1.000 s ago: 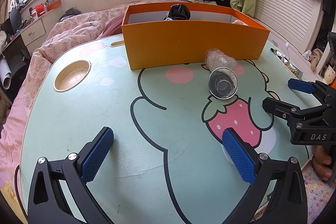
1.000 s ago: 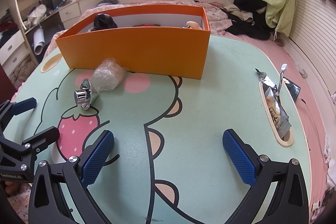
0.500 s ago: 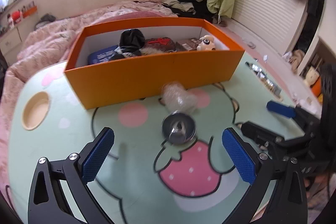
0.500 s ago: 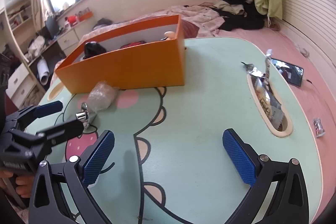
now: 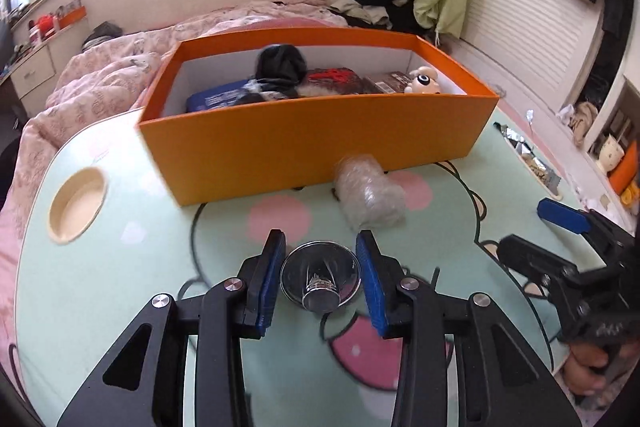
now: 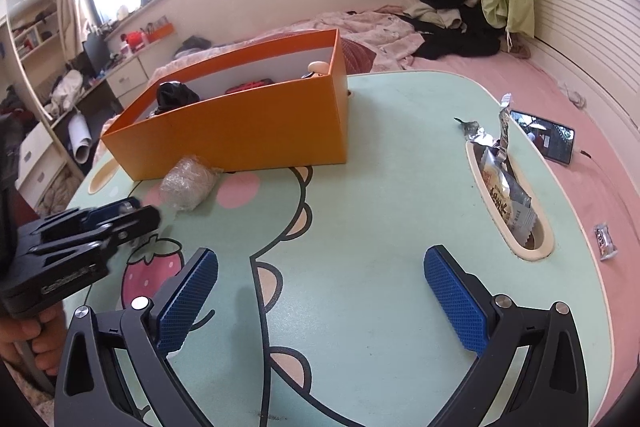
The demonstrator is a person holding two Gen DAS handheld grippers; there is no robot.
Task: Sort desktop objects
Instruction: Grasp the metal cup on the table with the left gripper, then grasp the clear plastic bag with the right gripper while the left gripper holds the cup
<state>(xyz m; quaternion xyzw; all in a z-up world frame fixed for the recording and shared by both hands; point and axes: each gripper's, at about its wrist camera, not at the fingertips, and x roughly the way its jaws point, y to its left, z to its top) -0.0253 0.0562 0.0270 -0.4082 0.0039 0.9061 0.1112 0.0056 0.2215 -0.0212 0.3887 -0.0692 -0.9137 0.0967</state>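
My left gripper (image 5: pixel 320 279) is shut on a round clear suction hook with a chrome knob (image 5: pixel 320 281), held between both blue pads just above the green cartoon table (image 5: pixel 120 287). A wad of clear bubble wrap (image 5: pixel 370 191) lies just beyond it, against the front wall of the orange box (image 5: pixel 312 143), which holds several sorted items. My right gripper (image 6: pixel 320 291) is open and empty over the table's middle. The left gripper also shows in the right wrist view (image 6: pixel 120 215), near the bubble wrap (image 6: pixel 188 183).
A round cup recess (image 5: pixel 78 203) sits at the table's left. A long slot (image 6: pixel 508 195) on the right holds snack wrappers. A phone (image 6: pixel 544 139) and a small packet (image 6: pixel 605 241) lie on the pink bed beyond the right edge.
My left gripper moved forward to the suction hook and shut on it. My right gripper stayed open and swung slightly, the view tilting.
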